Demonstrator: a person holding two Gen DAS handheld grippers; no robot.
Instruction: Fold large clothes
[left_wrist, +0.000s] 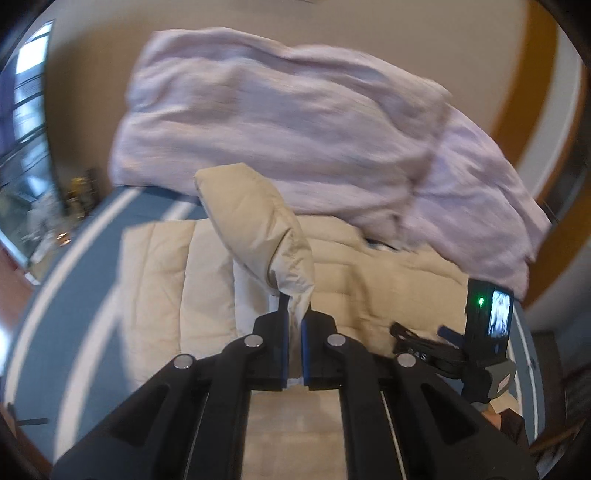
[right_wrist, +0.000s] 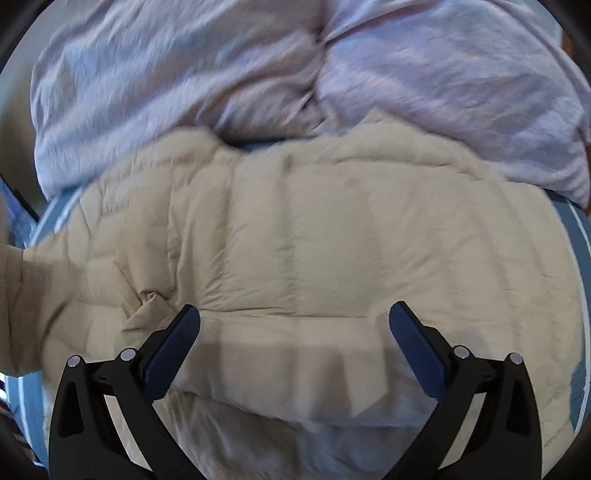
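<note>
A beige quilted puffer jacket (right_wrist: 332, 251) lies spread on a blue bed sheet with white stripes (left_wrist: 74, 295). My left gripper (left_wrist: 294, 321) is shut on the cuff end of the jacket's sleeve (left_wrist: 255, 225), which is lifted and arches above the jacket body (left_wrist: 207, 288). My right gripper (right_wrist: 294, 319) hangs open just above the jacket's middle, with nothing between its fingers (right_wrist: 173, 350). In the left wrist view the right gripper's body and small screen (left_wrist: 491, 314) show at the right edge.
A crumpled lilac duvet (left_wrist: 295, 122) is heaped along the far side of the bed, its edge over the jacket's top (right_wrist: 443, 92). Beyond it are a beige wall and an orange-framed door (left_wrist: 524, 110). A window and clutter (left_wrist: 33, 147) stand at the left.
</note>
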